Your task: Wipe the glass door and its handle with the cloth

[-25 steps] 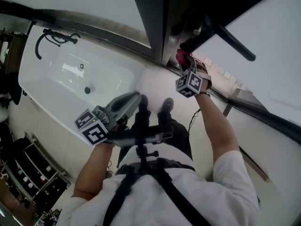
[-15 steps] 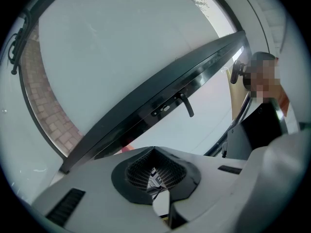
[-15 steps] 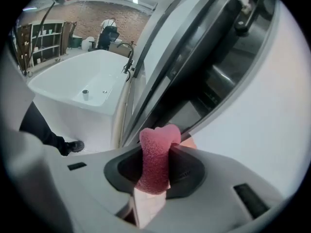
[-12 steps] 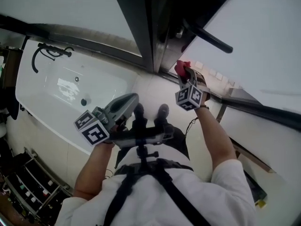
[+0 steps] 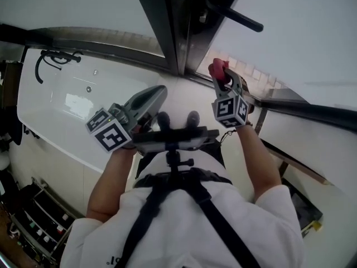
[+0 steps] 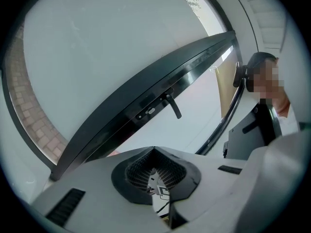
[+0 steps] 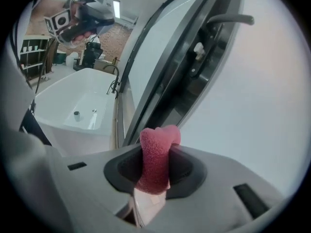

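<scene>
The red cloth (image 5: 217, 67) sticks out bunched from my right gripper (image 5: 221, 76), which is shut on it and held low beside the frosted glass door (image 5: 301, 43). The door's black lever handle (image 5: 233, 15) is above the cloth, apart from it. In the right gripper view the cloth (image 7: 157, 158) fills the jaws of the right gripper (image 7: 156, 152), with the handle (image 7: 228, 19) up and right and the glass (image 7: 257, 110) close on the right. My left gripper (image 5: 158, 91) hangs shut and empty left of the dark door frame (image 5: 170, 27). The left gripper view shows the left gripper (image 6: 155, 150) pointing at the handle (image 6: 172, 106) from a distance.
A white bathtub (image 5: 67, 102) with a black tap (image 5: 53, 57) lies at the left below the fixed glass pane (image 5: 72, 4). The person's feet (image 5: 177, 119) stand on the white tiled floor near the door sill. Dark shelves (image 5: 33, 222) are at the lower left.
The head view has tilted, so the handle now shows higher in the picture. The right gripper with the cloth sits lower under the handle. The left gripper has risen a little.
</scene>
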Available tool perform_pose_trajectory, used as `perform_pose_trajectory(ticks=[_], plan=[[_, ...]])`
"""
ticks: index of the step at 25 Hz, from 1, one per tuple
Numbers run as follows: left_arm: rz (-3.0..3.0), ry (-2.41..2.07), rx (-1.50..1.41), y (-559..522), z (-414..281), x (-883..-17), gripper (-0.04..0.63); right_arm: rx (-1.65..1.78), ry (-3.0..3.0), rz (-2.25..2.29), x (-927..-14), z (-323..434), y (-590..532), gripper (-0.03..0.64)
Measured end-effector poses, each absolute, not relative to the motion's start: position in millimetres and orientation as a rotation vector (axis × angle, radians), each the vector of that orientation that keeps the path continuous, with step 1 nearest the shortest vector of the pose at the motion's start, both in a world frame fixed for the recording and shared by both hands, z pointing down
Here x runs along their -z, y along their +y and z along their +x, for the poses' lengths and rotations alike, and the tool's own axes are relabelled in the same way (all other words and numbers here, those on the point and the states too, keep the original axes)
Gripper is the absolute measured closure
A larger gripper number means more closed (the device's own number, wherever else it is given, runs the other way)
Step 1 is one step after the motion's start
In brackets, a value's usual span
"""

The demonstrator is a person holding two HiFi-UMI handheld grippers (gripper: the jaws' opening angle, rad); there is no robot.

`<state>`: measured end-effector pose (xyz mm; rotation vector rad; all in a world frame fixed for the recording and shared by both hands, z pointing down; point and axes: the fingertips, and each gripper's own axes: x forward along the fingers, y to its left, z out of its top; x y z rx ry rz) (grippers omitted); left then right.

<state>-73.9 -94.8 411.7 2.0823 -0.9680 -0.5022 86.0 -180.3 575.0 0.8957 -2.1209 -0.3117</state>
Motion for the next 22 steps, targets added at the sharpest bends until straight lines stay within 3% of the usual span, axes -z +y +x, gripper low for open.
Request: perform_pose_trajectory(ticks=[11, 22], plan=[[2.168, -0.920, 0.518, -94.8, -66.0, -384.6, 0.603, 0.341, -2.287, 1.058, -515.7, 80.0, -165.3, 0.512], [2.224, -0.903, 0.524, -90.4, -66.4, -368.8, 0.603, 0.523, -2.498, 1.137, -386.9, 20.7, -182.7, 0.512]])
